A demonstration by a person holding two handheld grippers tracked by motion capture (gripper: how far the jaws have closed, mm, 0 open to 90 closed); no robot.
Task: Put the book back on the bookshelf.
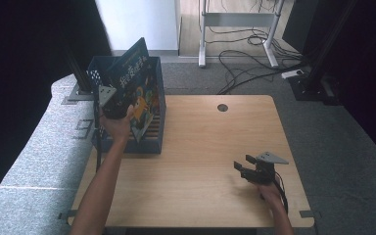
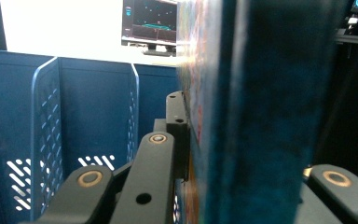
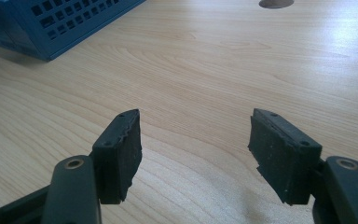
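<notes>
I'm gripping the book (image 1: 136, 93) in my left gripper (image 1: 113, 108), lowering it into the blue rack (image 1: 154, 139), not seated yet; right gripper (image 1: 245, 167) idling open.

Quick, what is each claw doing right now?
Left claw: shut on the picture book, which stands tilted in the blue file rack.
Right claw: open, empty, low over the wooden table.
</notes>
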